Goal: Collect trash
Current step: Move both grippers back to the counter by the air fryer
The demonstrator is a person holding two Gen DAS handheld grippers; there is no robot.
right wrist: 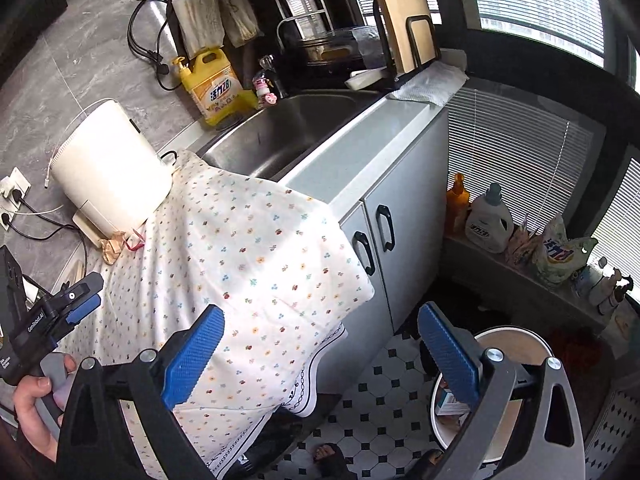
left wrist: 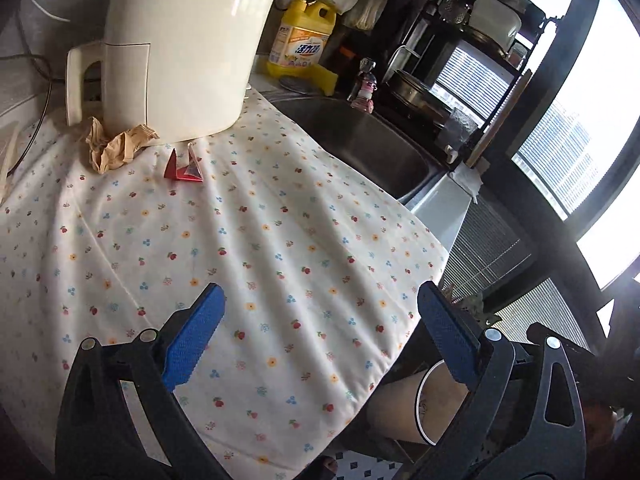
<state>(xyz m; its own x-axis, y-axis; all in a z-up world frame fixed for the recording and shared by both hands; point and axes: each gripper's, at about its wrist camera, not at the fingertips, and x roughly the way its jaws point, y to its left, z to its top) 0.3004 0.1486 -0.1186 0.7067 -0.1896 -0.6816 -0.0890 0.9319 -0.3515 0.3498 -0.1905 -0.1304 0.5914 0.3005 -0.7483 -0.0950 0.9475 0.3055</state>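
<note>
Left wrist view: crumpled brown paper (left wrist: pixel 116 146) lies lengthwise along the kettle's (left wrist: pixel 180 44) base; both grippers gape wide, empty.

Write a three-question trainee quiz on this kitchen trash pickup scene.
1. True or false: the left claw is empty.
2. Which lies nearer the white appliance: the crumpled brown paper or the red folded wrapper?
3. Where is the bin: A on the counter, B on the floor, C in the sink?

Key: 1 true, both claws open. 2 the brown paper, against its base. 3 B, under the right claw.
</note>
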